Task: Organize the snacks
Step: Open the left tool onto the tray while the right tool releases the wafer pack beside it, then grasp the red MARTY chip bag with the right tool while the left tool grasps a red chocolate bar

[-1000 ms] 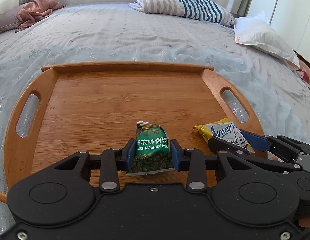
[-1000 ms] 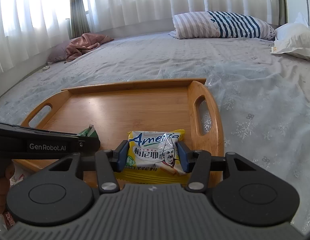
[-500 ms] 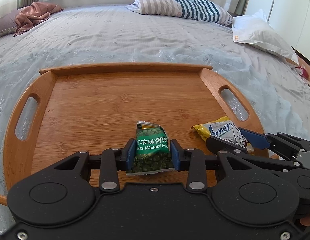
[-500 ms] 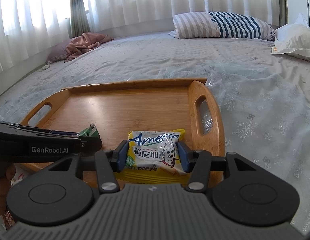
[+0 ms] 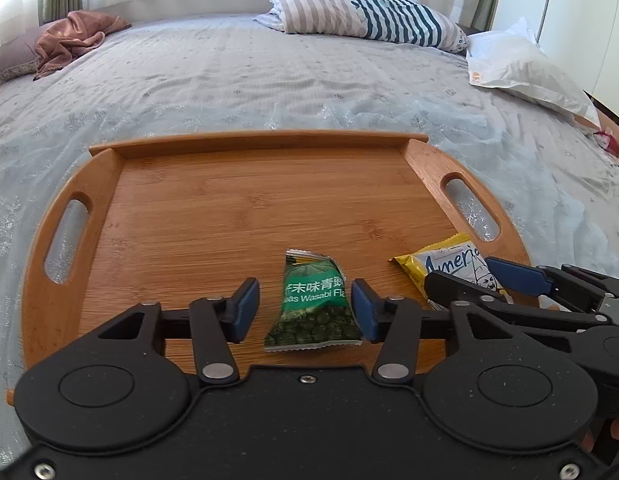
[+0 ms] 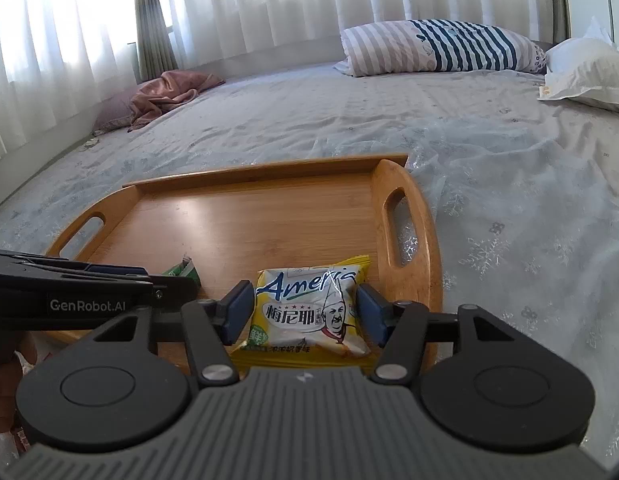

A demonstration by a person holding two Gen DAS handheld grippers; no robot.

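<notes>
**Two snack packets lying on the tray, both grippers spread**

While the left gripper [image 5: 305,308] is hovering low over the near edge of the wooden tray [image 5: 237,216], its blue pads are standing spread, with a clear gap on the left side of the green wasabi pea packet [image 5: 315,304] and the right pad sitting just beside the packet's edge. That packet is lying flat on the tray floor, near the front rim and about midway across. Just to its right, the right gripper [image 6: 305,310] is also standing spread, its pads flanking the yellow Amerie packet [image 6: 309,312] without visibly squeezing it. This packet is resting on the tray's near right corner, close to the right handle slot. Beyond the grippers, the tray is sitting on a bed [image 6: 509,168] covered with a pale patterned sheet, with a striped pillow [image 6: 441,46], a white pillow [image 5: 521,68] and a crumpled pink cloth [image 5: 73,42] lying farther back.
</notes>
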